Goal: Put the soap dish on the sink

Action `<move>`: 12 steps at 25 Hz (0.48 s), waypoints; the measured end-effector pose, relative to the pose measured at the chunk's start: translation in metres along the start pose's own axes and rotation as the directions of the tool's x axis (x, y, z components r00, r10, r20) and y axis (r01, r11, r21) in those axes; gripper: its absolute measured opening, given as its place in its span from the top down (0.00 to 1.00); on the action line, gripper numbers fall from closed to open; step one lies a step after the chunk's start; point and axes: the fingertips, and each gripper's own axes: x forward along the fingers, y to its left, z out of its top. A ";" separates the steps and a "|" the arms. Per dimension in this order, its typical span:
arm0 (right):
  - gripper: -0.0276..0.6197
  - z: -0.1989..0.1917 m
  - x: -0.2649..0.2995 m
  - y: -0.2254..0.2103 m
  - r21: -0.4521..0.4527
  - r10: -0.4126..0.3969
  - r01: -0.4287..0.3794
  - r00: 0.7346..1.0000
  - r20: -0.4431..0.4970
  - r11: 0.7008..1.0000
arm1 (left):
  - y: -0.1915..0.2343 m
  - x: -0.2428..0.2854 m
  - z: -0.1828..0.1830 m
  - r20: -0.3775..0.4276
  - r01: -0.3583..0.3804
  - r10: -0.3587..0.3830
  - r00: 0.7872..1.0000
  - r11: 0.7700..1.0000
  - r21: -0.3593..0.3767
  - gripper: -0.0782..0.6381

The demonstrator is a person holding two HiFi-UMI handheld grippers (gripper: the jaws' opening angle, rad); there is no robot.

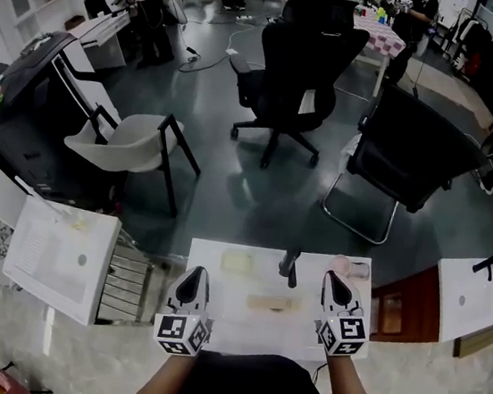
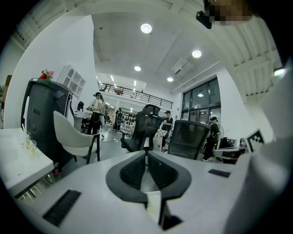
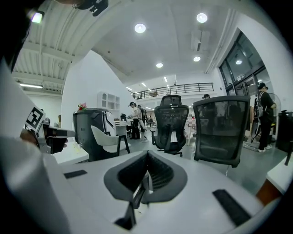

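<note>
A white sink unit [image 1: 212, 322] lies right below me, with a dark faucet [image 1: 290, 266] at its far edge. On it I see a pale rectangular dish, which may be the soap dish [image 1: 238, 261], left of the faucet. A beige flat piece [image 1: 273, 304] lies in the middle and a pink thing [image 1: 350, 268] sits at the far right corner. My left gripper [image 1: 195, 272] [image 2: 146, 153] hovers over the left part of the sink, shut and empty. Close to the pink thing, over the right part, my right gripper [image 1: 337, 276] [image 3: 147, 153] is also shut and empty.
A white table [image 1: 58, 257] stands to the left with a slatted rack [image 1: 127, 286] beside it, and another white table [image 1: 467, 297] to the right. Beyond the sink are a white chair [image 1: 132, 145] and two black office chairs [image 1: 300, 63] [image 1: 409, 159]. People stand far back.
</note>
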 end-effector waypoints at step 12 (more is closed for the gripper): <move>0.96 0.003 -0.001 -0.002 -0.010 -0.032 0.032 0.999 0.007 0.999 | -0.002 0.009 0.001 -0.016 0.029 -0.029 0.999 1.000 -0.008 0.86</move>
